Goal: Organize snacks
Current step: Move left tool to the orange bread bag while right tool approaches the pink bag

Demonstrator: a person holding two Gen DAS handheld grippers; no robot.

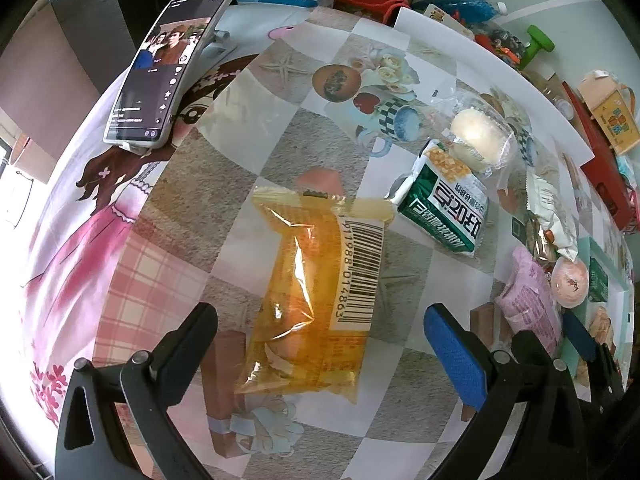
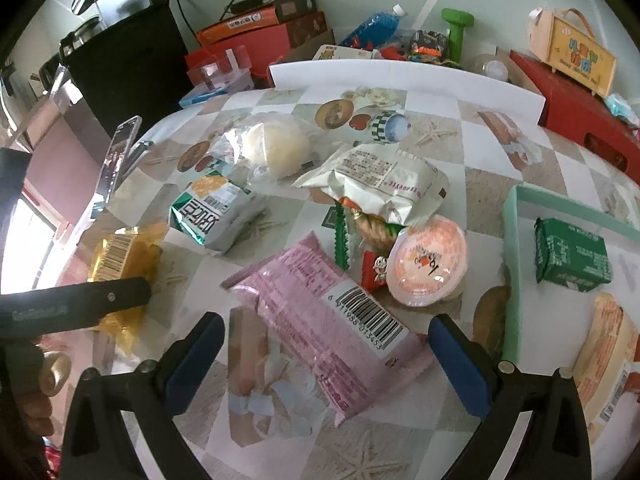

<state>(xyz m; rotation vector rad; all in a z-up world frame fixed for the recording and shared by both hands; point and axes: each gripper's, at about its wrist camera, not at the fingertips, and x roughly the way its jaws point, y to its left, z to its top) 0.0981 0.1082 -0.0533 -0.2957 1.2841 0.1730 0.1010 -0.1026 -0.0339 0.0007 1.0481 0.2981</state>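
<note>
A yellow snack packet (image 1: 316, 288) lies flat on the patterned tablecloth, and my left gripper (image 1: 320, 336) stands open around its lower half, fingers apart on either side. Beyond it lie a green-and-white packet (image 1: 444, 208) and a wrapped white bun (image 1: 478, 138). In the right wrist view a pink packet (image 2: 324, 320) lies between the fingers of my open right gripper (image 2: 324, 354), untouched. Behind it sit a round pink jelly cup (image 2: 430, 260), a white bag (image 2: 380, 184) and the green-and-white packet (image 2: 214, 212). A mint tray (image 2: 514, 264) at right holds a green packet (image 2: 572, 254).
A phone (image 1: 160, 68) leans on a stand at the table's left. Red boxes (image 2: 580, 108), a green dumbbell (image 2: 456, 28), a blue bottle (image 2: 372, 24) and a white board (image 2: 400, 70) crowd the far edge. The left gripper's arm (image 2: 80, 306) shows at left in the right wrist view.
</note>
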